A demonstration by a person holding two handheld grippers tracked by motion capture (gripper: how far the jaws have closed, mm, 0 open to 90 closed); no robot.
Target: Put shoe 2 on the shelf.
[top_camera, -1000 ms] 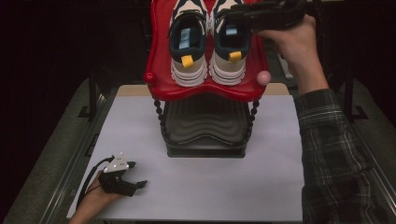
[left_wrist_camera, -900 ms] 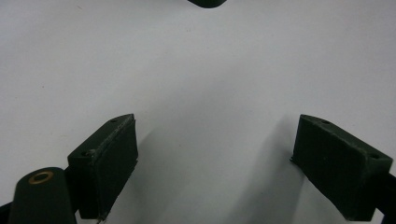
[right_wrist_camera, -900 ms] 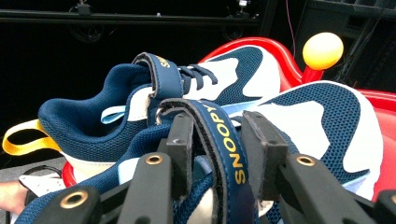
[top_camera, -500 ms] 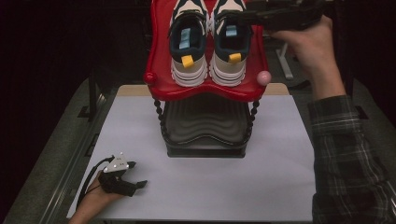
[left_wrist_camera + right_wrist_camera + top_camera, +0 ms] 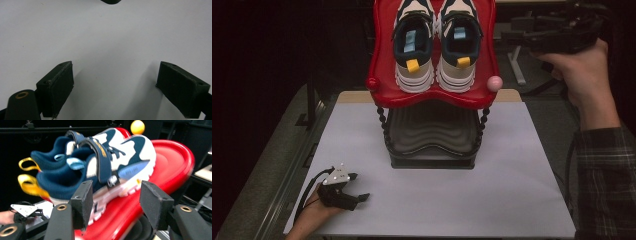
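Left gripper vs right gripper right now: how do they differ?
The left gripper sits low on the white table at its near left corner; the right gripper is held up beside the red shelf, to the right of the pair of shoes. The left gripper's jaws stand wide over bare table; the right gripper's jaws have just been opening and frame the shoes. Shared: both are open and hold nothing.

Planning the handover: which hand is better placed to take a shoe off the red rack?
Right. The right tool is up beside the sneakers on the red top shelf, jaws apart and empty, having just opened. The left tool lies low on the table, far from them.
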